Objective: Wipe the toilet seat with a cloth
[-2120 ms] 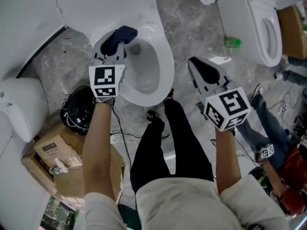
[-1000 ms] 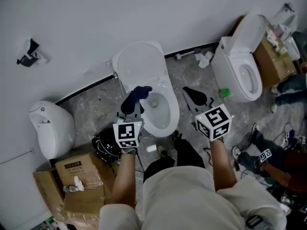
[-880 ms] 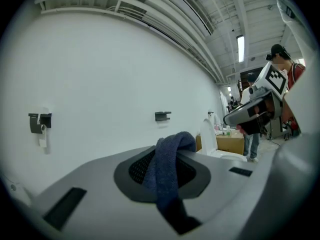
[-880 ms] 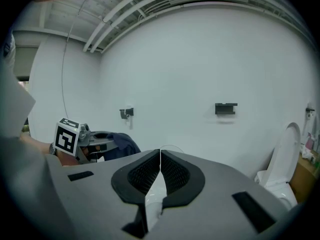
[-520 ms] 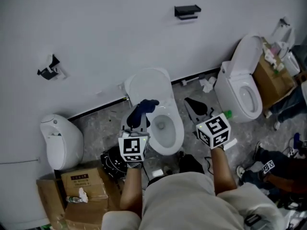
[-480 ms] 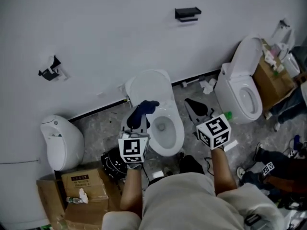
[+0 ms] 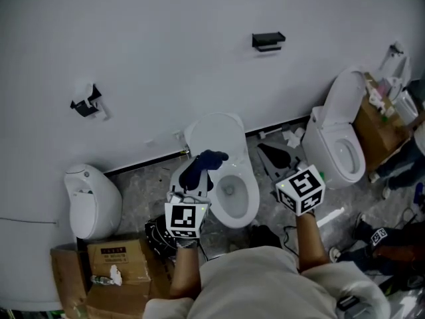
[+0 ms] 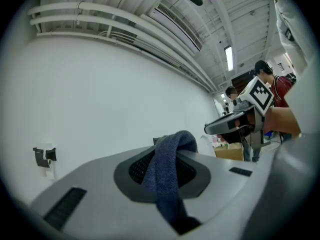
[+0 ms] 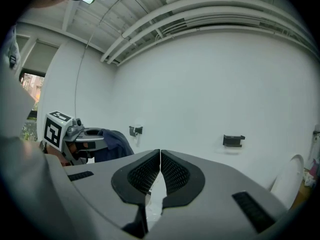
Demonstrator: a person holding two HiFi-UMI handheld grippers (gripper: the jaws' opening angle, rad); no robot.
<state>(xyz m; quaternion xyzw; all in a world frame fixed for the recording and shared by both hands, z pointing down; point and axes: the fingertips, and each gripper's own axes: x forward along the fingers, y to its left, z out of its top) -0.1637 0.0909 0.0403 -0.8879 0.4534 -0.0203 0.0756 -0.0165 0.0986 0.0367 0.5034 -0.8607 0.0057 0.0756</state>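
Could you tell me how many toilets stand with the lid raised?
2: one toilet mid-floor, another at right. The left fixture looks closed. None seems hidden.

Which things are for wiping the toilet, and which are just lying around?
For the job:
blue cloth
left gripper, shut on it
toilet seat

Just lying about:
cardboard box
second toilet
right gripper, shut and empty
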